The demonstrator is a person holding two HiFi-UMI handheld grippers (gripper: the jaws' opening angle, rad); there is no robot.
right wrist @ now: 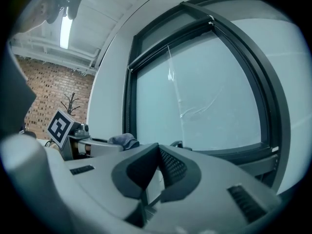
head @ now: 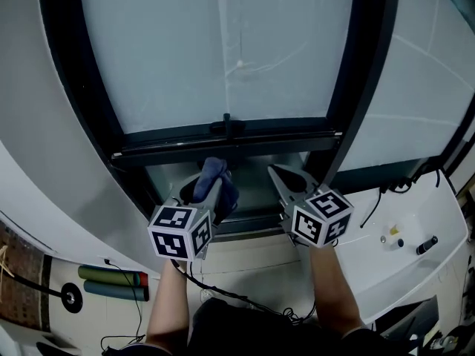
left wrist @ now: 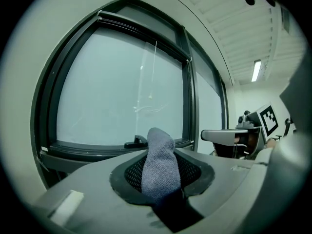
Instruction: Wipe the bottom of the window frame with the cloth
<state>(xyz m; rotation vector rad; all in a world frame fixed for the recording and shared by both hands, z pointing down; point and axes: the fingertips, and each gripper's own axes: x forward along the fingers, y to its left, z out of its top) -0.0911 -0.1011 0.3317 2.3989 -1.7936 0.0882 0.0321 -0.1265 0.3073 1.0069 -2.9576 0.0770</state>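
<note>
- Progress: the cloth is in hand and raised to the bottom rail of the window frame. No view shows whether it touches the rail, and the rail bears no visible mark of wiping. By this reading the wipe is about to start or barely begun, and the full length of the rail is left.
- Left tongs: pinching the cloth, a blue-grey fold that stands up from between the jaws in the left gripper view. It sits just below the window handle.
- Right tongs: jaws pressed together at the tips with nothing between them, as the right gripper view shows. They are held just beside the left tongs, near the rail, and take no part in the grasp.
- Pose: both forearms reach forward and up from the lower edge of the head view. The two tongs lie side by side and point toward the glass, with the marker cubes toward the head camera.
</note>
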